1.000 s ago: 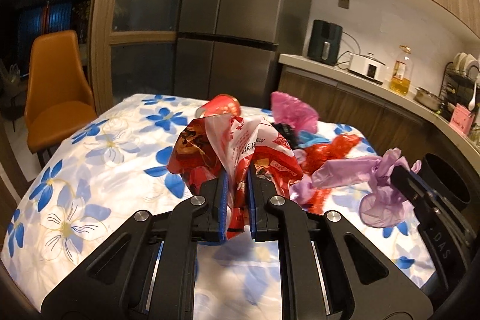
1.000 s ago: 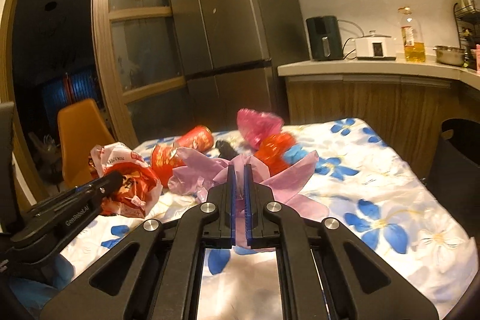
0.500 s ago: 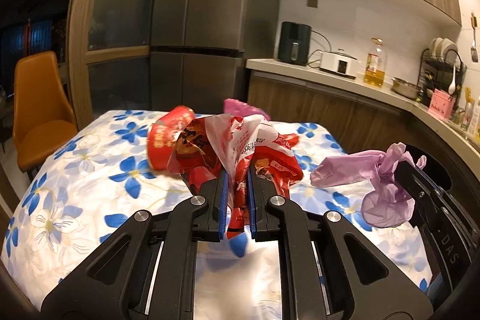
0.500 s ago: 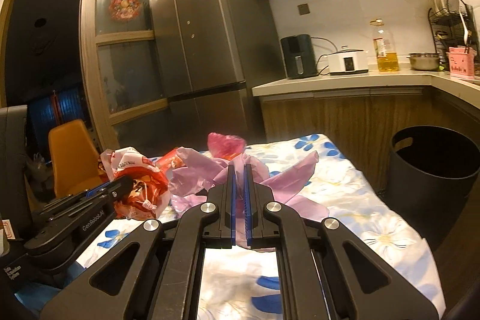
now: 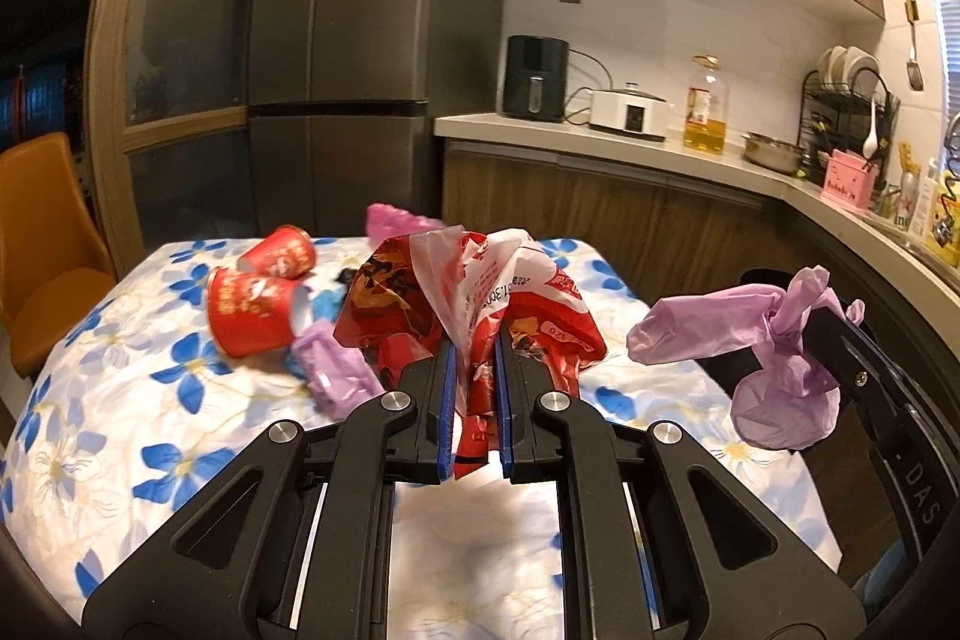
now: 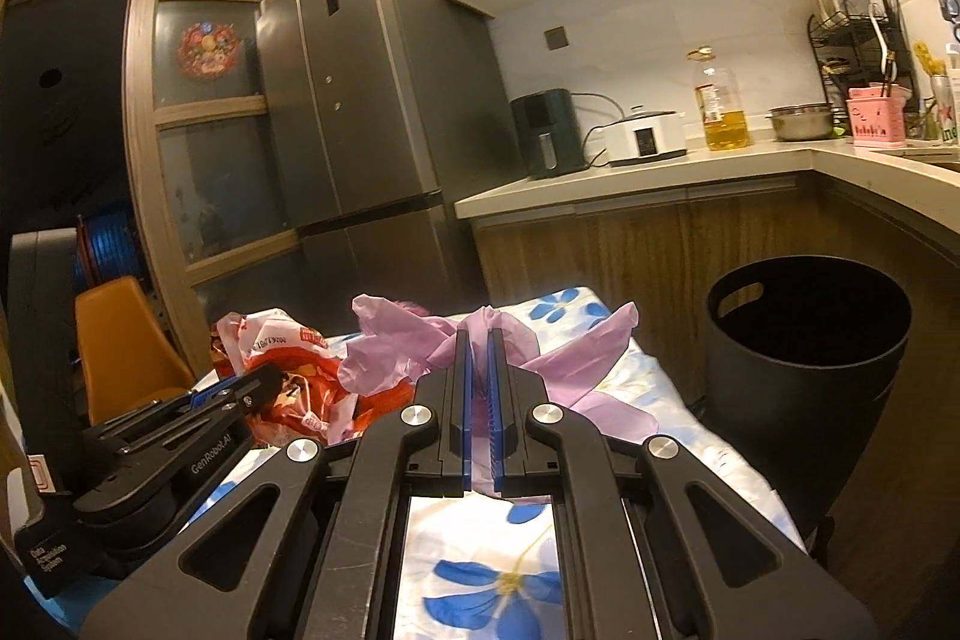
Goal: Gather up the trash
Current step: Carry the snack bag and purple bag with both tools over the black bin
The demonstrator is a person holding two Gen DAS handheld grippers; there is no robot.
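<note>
Both grippers carry trash above the flowered bench.

The left gripper [image 5: 474, 358] is clenched on a crumpled red-and-white plastic snack bag [image 5: 480, 298]; the right gripper [image 6: 478, 340] is clenched on a thin lilac plastic bag [image 6: 420, 340]. Two red paper cups [image 5: 258, 310] and a crumpled lilac bag [image 5: 330, 370] lie on the blue-flowered white tablecloth [image 5: 120, 430]. A round black plastic bin [image 6: 810, 340] stands just beside the bench's right edge.
</note>
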